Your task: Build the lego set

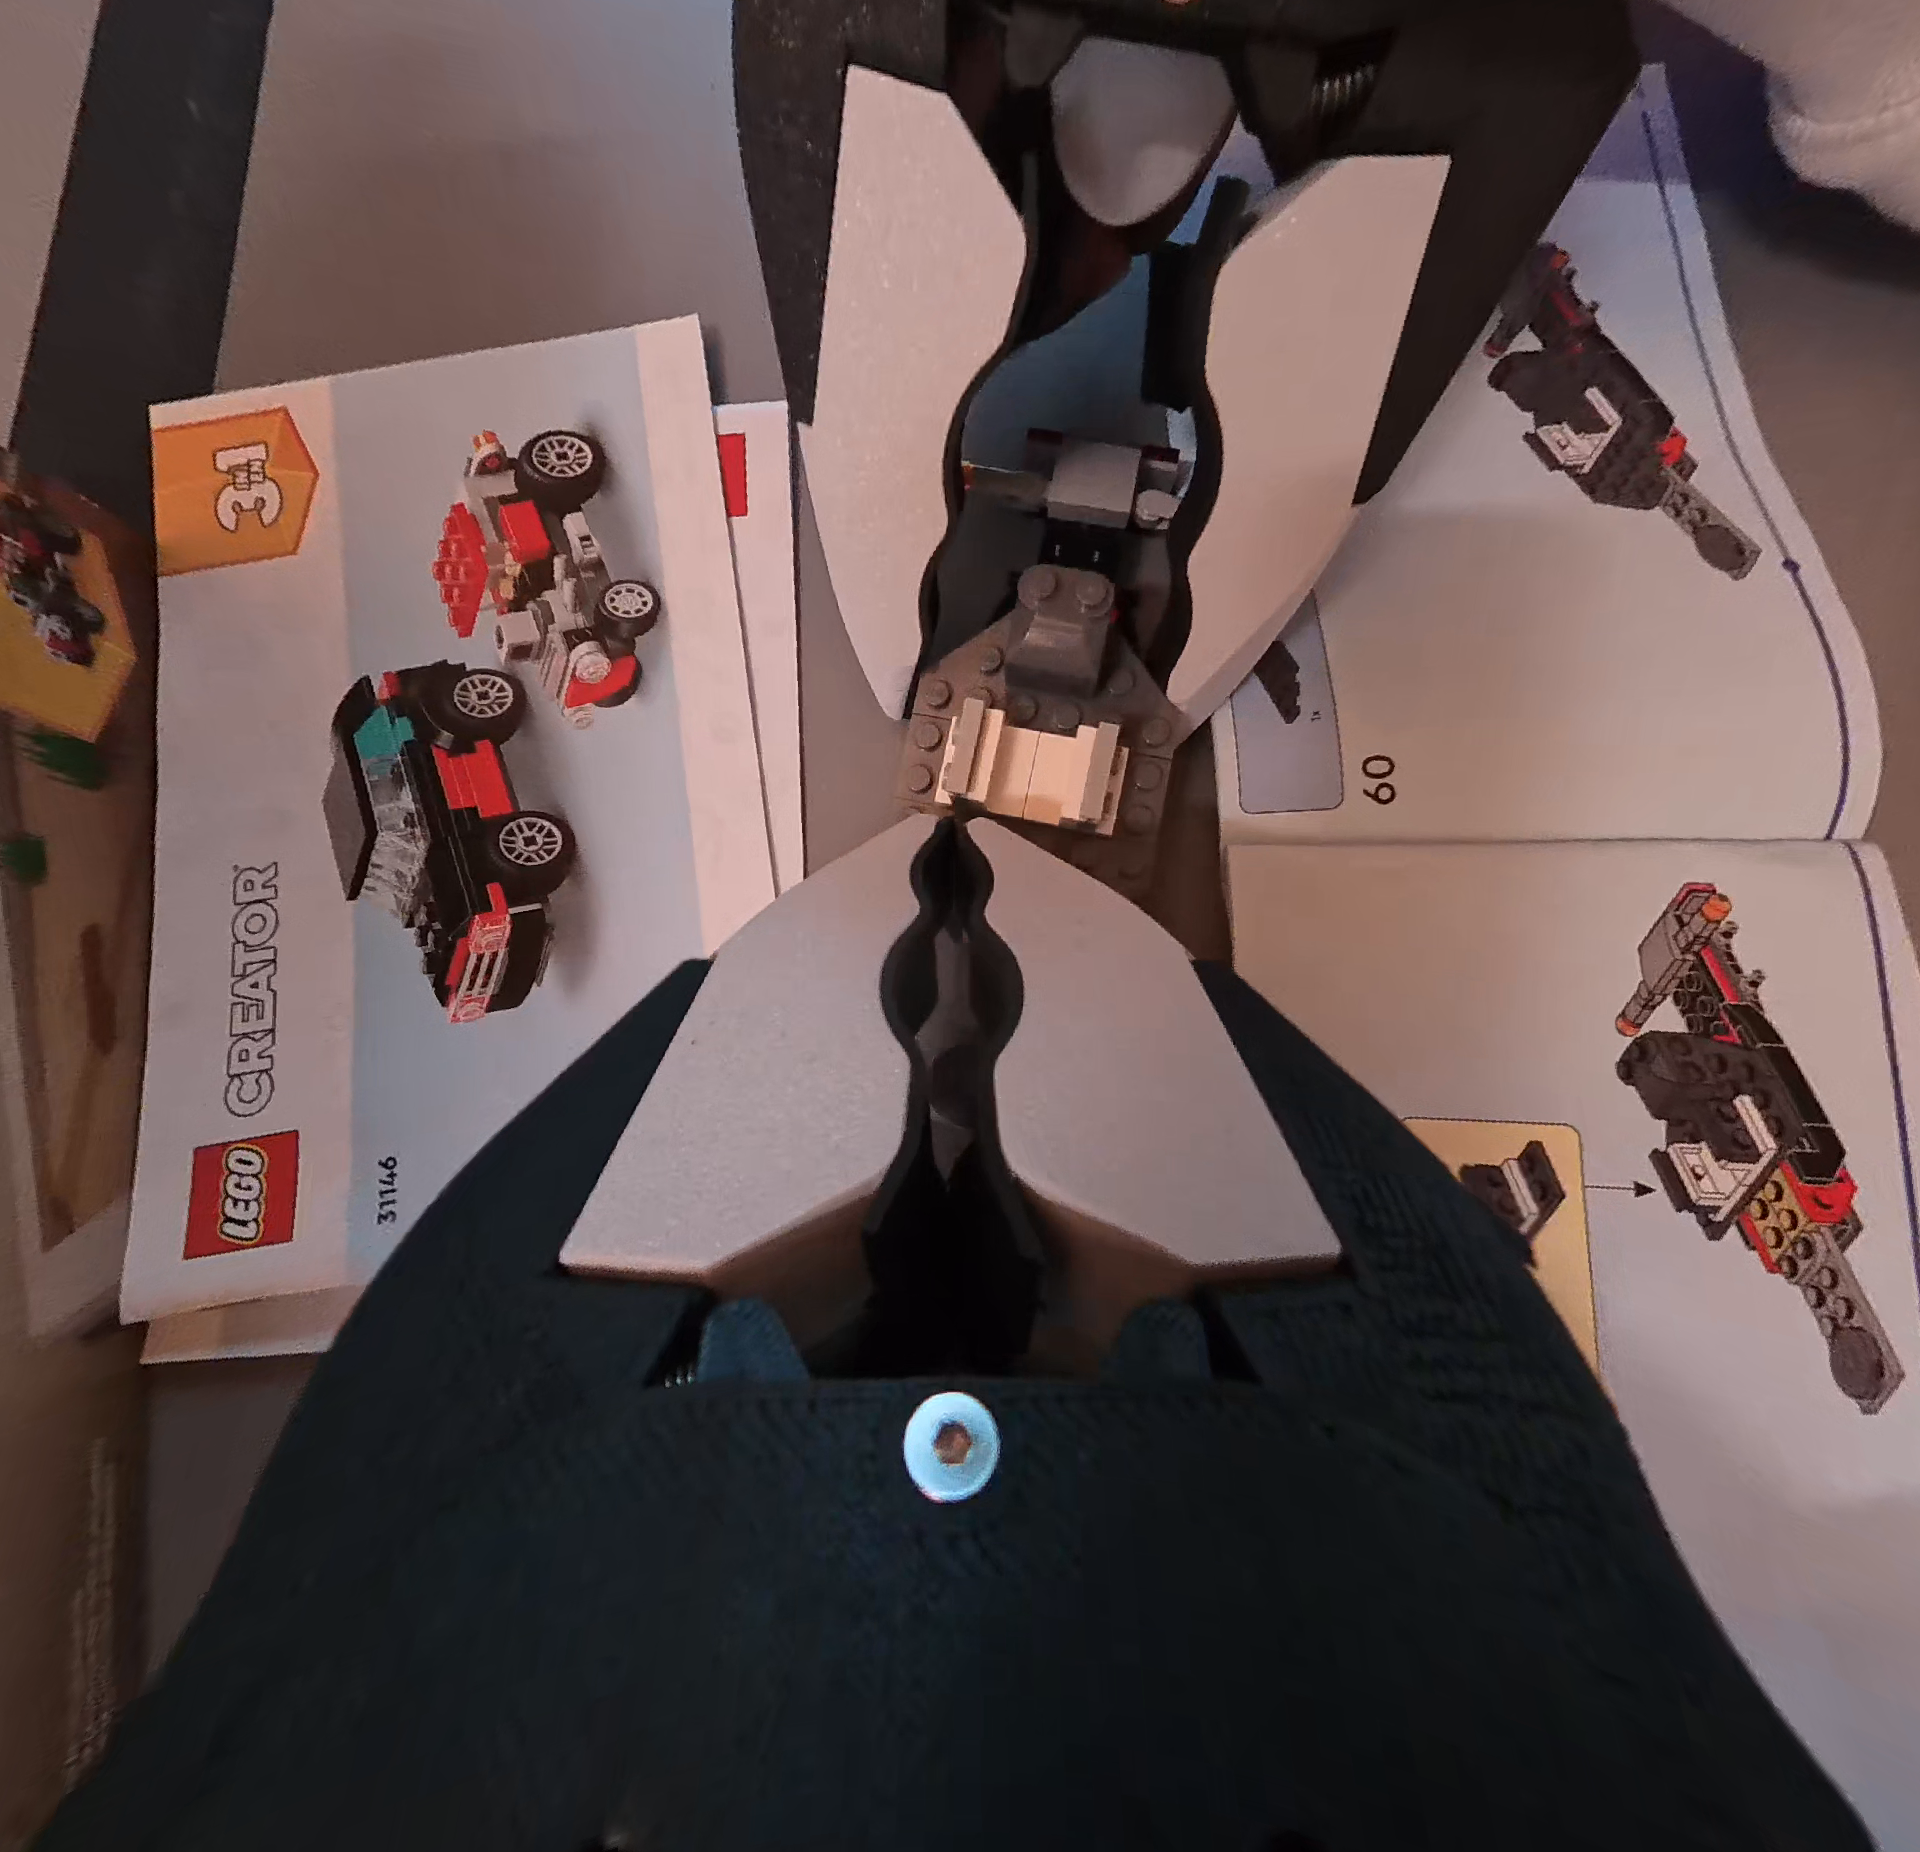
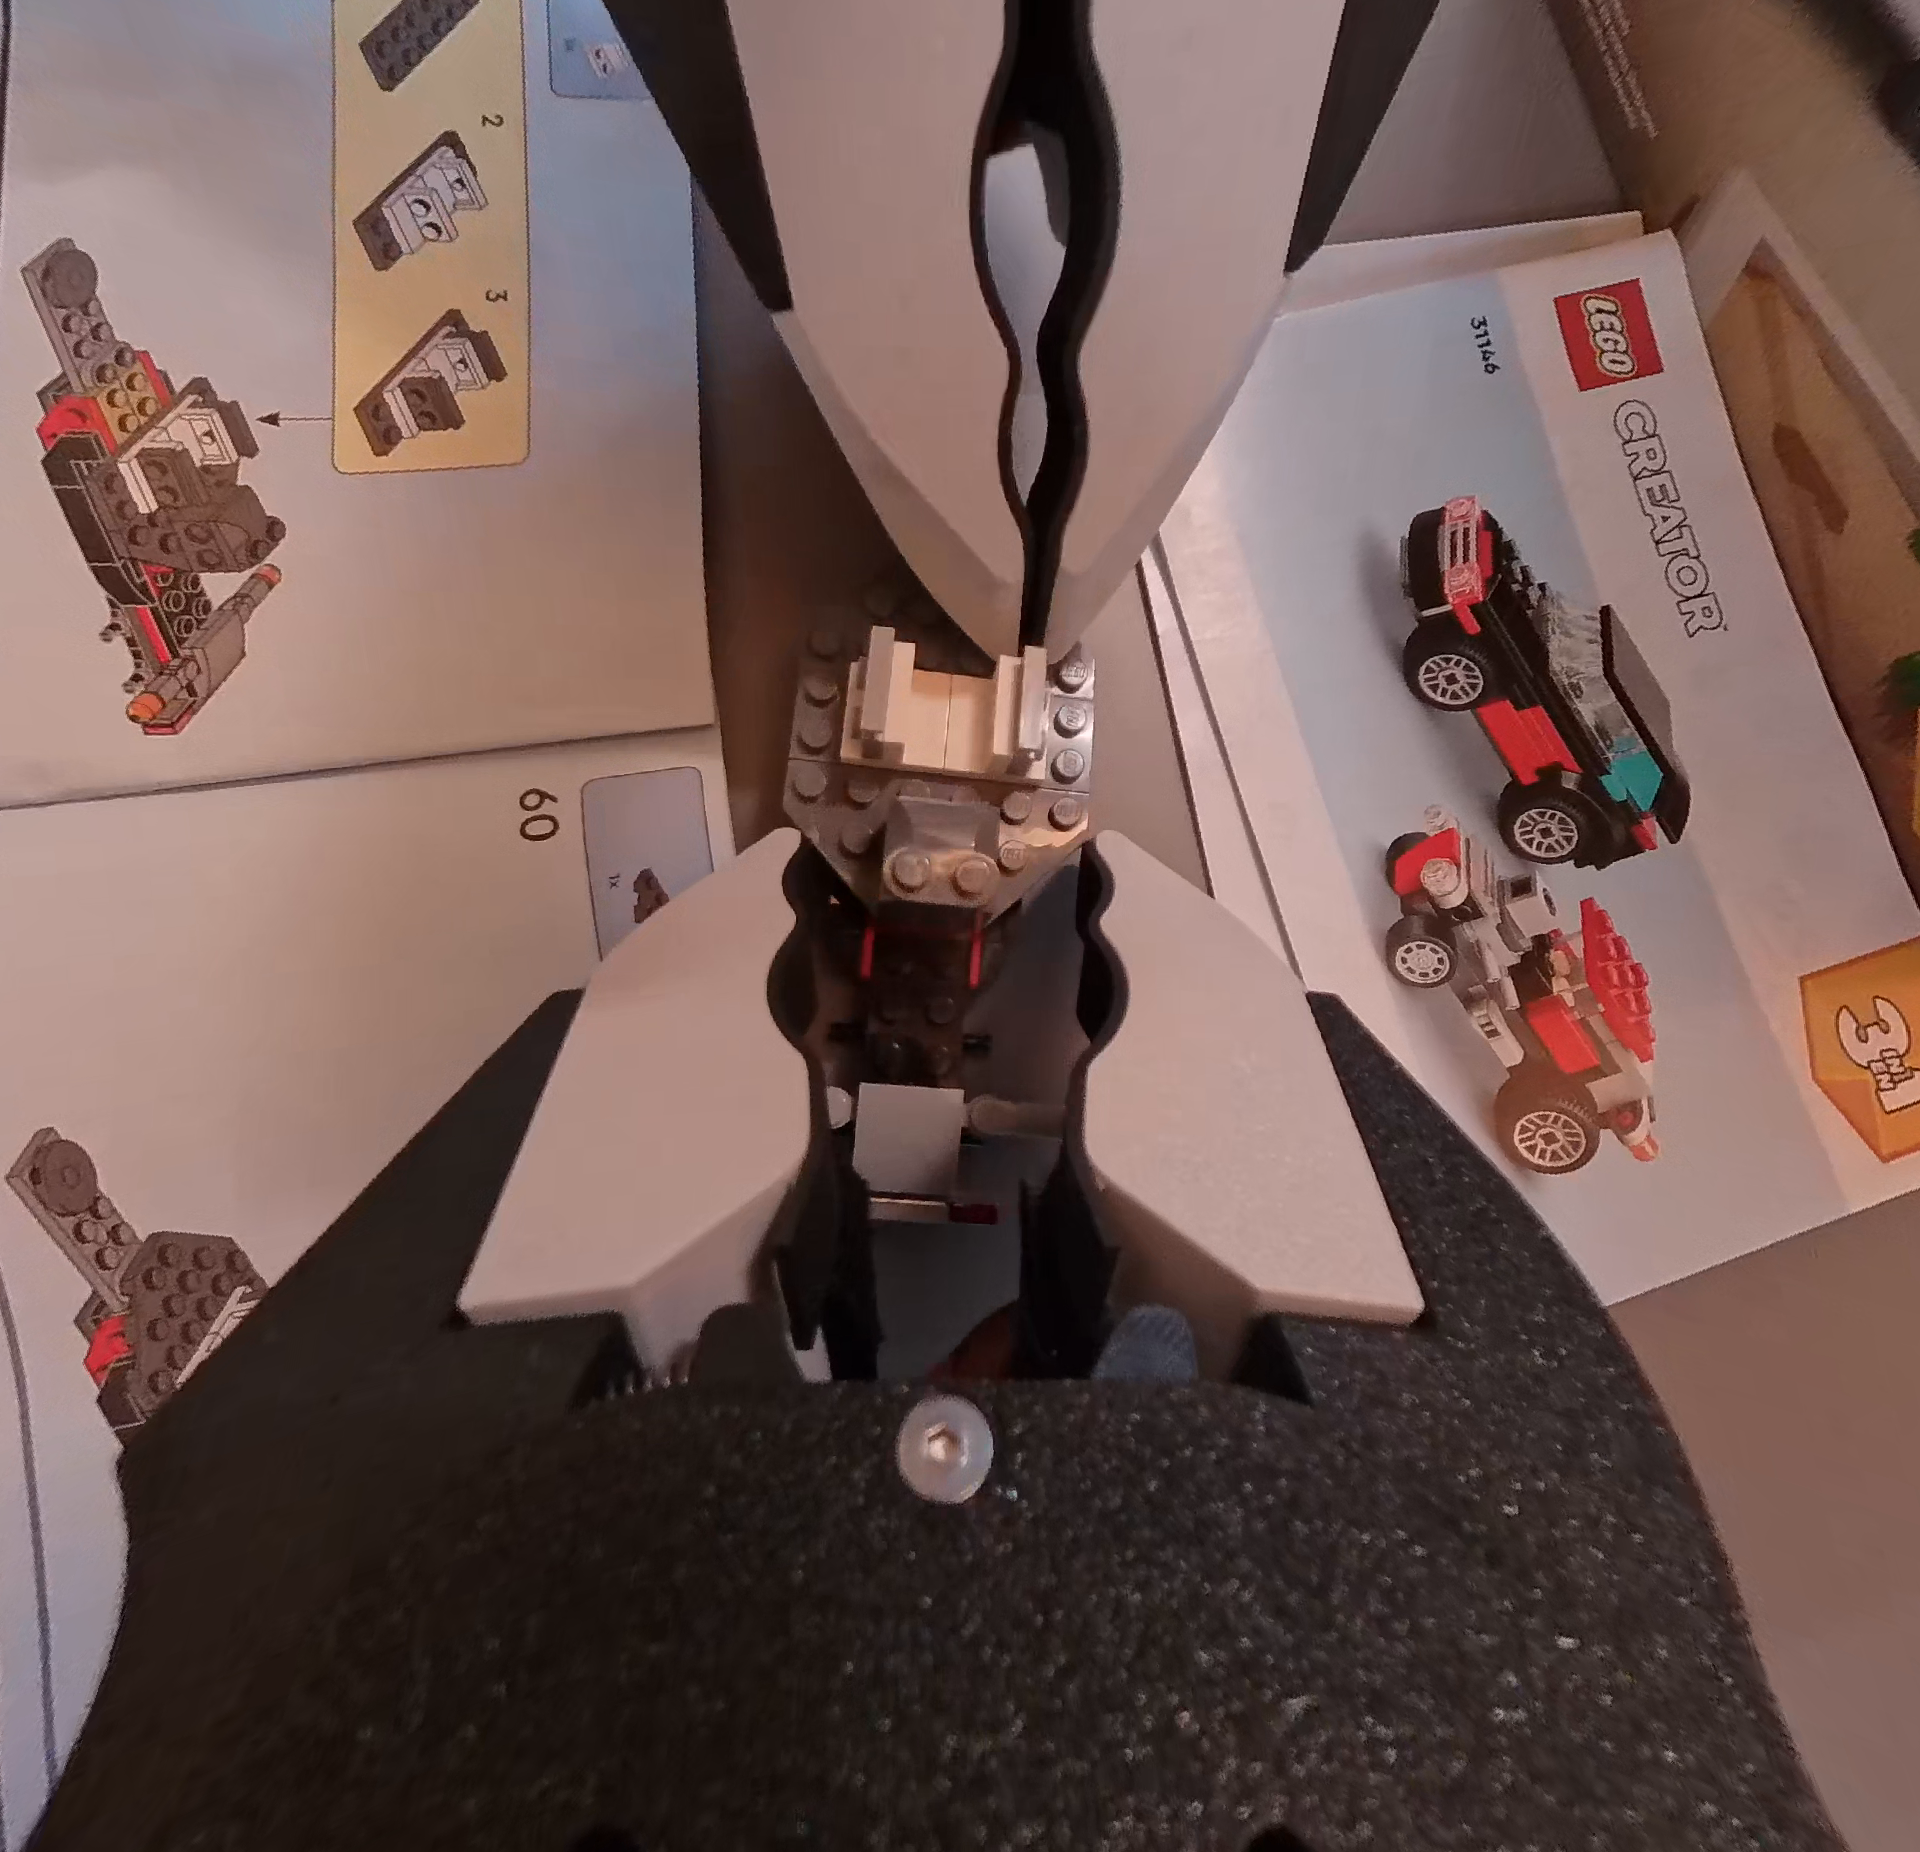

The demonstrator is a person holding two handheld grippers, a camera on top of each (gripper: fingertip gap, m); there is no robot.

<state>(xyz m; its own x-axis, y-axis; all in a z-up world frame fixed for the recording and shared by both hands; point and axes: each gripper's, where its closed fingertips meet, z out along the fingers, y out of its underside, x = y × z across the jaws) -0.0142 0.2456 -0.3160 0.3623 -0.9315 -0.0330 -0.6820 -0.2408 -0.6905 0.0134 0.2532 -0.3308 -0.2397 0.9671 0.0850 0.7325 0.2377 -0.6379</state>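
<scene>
Right gripper (image 2: 940, 955) fingers clamped around partly built lego model (image 2: 940, 753), left gripper (image 1: 951, 831) fingers closed, tips at its white end, open instruction booklet (image 1: 1558, 659) beneath

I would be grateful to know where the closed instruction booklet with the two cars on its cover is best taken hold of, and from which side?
Grip the closed instruction booklet at its long free edge beside the table's dark border, coming in low from that side. It lies flat, so only an edge offers purchase; the opposite edge rests over another booklet close to the left gripper and the lego model.
</scene>
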